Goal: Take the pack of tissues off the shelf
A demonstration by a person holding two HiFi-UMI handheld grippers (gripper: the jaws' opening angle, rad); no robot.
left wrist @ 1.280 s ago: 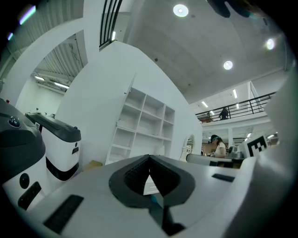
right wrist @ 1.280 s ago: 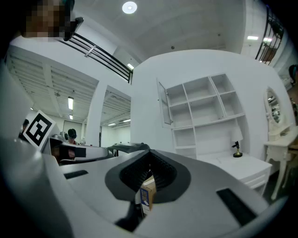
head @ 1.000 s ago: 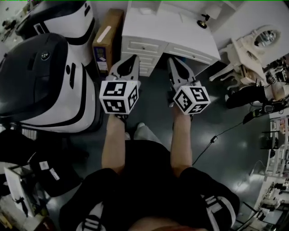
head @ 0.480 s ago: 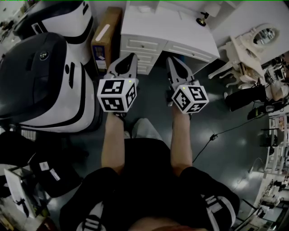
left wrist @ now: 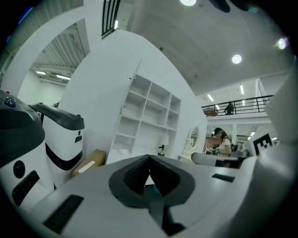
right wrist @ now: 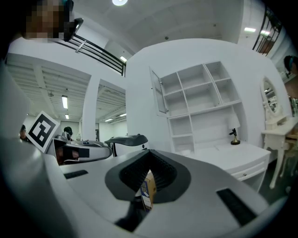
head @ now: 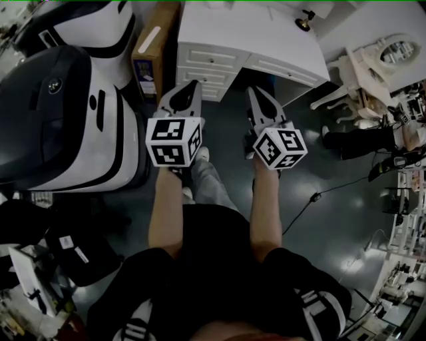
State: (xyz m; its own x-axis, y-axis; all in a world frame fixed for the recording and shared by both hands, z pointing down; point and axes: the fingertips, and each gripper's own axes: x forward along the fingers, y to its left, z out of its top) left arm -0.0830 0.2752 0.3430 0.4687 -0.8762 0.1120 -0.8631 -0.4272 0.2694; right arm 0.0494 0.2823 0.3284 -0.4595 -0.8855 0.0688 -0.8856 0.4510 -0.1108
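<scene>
The white shelf unit (left wrist: pixel 148 111) (right wrist: pixel 200 95) stands on the back of a white desk (head: pixel 246 36) ahead of me. A small pale thing (right wrist: pixel 184 152) (left wrist: pixel 124 150) lies in the lowest left compartment; it is too small to tell whether it is the pack of tissues. My left gripper (head: pixel 194 86) (left wrist: pixel 149 158) and right gripper (head: pixel 251 90) (right wrist: pixel 150 153) are held side by side in the air, short of the desk's drawers. Both are shut, tips together, with nothing between them.
Two big black-and-white machines (head: pixel 60 120) fill the left side. A cardboard box (head: pixel 154 53) leans between them and the desk. A small dark lamp (head: pixel 306 20) stands on the desk's right end. A white chair (head: pixel 339 83) and a floor cable (head: pixel 313 198) lie right.
The desk has slid toward the top of the head view, and the person's leg has stepped forward between the arms. Both grippers have stayed shut, side by side.
</scene>
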